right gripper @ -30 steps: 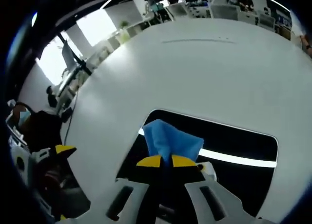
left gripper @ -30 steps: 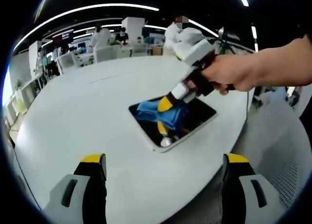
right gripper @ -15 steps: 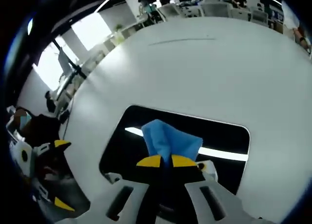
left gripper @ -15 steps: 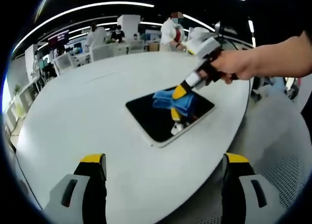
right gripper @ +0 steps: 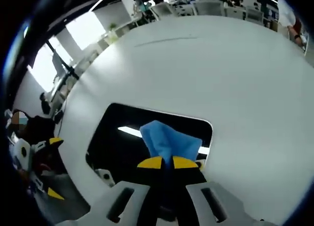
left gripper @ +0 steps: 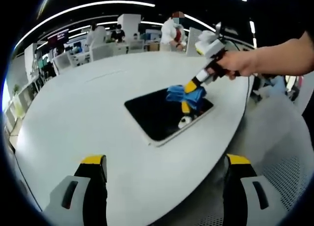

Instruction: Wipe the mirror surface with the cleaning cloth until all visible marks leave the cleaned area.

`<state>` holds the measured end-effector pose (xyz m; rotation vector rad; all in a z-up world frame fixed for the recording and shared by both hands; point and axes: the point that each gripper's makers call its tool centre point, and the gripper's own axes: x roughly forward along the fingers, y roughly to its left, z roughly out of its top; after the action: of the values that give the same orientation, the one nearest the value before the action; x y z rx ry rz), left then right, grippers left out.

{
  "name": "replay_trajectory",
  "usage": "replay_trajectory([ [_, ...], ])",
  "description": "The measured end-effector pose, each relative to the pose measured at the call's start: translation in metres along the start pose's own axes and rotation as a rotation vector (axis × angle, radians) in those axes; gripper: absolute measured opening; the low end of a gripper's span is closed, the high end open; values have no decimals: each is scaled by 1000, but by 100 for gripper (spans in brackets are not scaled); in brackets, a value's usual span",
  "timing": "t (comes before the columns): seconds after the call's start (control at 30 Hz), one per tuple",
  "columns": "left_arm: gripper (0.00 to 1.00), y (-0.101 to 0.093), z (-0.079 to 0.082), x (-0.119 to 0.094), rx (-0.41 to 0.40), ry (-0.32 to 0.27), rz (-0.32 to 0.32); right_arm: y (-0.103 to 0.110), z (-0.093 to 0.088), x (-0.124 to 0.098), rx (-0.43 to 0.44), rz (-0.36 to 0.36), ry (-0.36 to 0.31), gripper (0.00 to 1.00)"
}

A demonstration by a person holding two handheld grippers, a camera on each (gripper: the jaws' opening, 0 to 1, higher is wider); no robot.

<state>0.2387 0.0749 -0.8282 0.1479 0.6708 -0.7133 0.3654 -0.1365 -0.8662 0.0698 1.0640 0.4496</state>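
One blue cloth [right gripper: 171, 142] is clamped between the fingers of the right gripper [right gripper: 164, 163] and pressed on the mirror [left gripper: 157, 115], which lies flat on the white tabletop [left gripper: 73, 118]. The cloth looks soft and light, best pinched at its bunched middle. The mirror (likely stiff, slick, breakable) runs its long axis slantwise toward the tabletop's edge. The left gripper [left gripper: 164, 169] hangs apart-fingered, empty.
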Motion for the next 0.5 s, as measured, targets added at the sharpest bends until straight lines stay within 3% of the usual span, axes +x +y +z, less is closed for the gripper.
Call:
replay_trajectory([
  [0.5,100,4,6,-4,-23,-41,16,-20,-7,-11,16,-46,17,0],
])
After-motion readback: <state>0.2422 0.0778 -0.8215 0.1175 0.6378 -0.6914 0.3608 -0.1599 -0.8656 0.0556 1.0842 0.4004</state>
